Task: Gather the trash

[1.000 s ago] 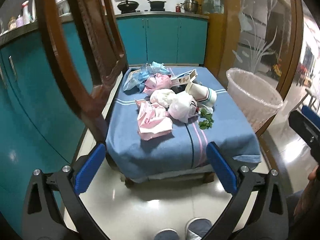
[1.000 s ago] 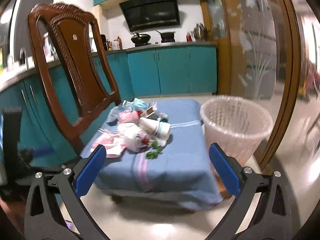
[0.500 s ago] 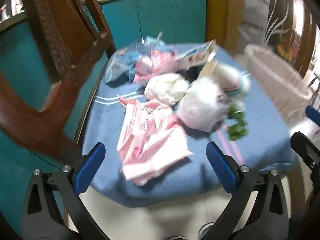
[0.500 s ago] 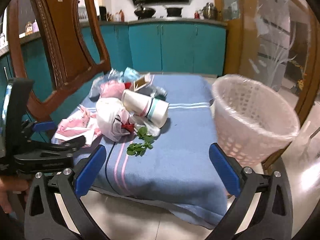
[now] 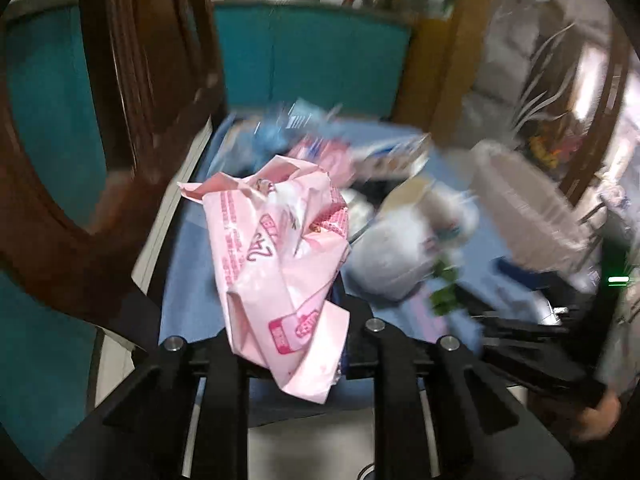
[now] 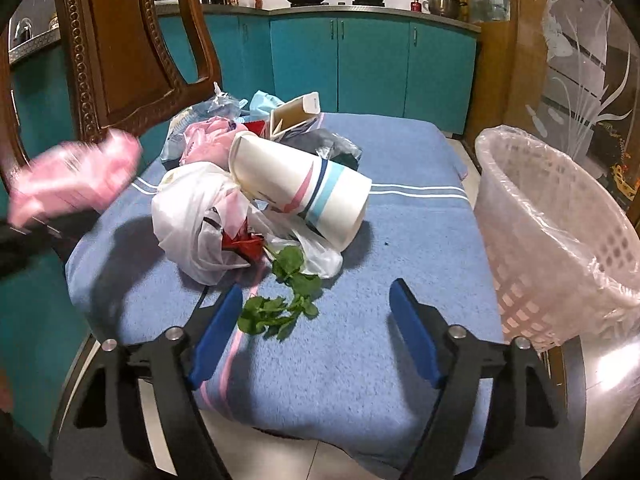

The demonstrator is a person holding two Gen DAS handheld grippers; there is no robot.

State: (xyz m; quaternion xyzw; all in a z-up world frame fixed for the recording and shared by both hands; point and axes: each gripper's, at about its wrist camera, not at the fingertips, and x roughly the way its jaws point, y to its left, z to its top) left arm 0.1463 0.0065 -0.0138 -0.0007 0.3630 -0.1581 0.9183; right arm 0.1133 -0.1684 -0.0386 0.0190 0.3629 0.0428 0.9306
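Note:
My left gripper (image 5: pixel 286 344) is shut on a crumpled pink wrapper (image 5: pixel 280 264) and holds it above the blue-covered table (image 5: pixel 188 280); it shows blurred in the right wrist view (image 6: pixel 72 180). My right gripper (image 6: pixel 316 328) is open and empty, low over the table's front part (image 6: pixel 360 360). Ahead of it lie a green leafy sprig (image 6: pixel 286 300), a white plastic bag with something red (image 6: pixel 200 220), a striped paper cup on its side (image 6: pixel 300 188), a small carton (image 6: pixel 294 114) and pink and blue bags (image 6: pixel 208 136). A lined white basket bin (image 6: pixel 556 232) stands at the table's right.
A carved wooden chair back (image 6: pixel 124 44) rises at the table's left, close to my left gripper. Teal cabinets (image 6: pixel 372 68) run along the back wall. A glass door with a wooden frame (image 6: pixel 572 60) is behind the bin.
My left gripper has closed on the pink wrapper and lifted it off the table. My right gripper has moved in closer over the table and its fingers stand narrower.

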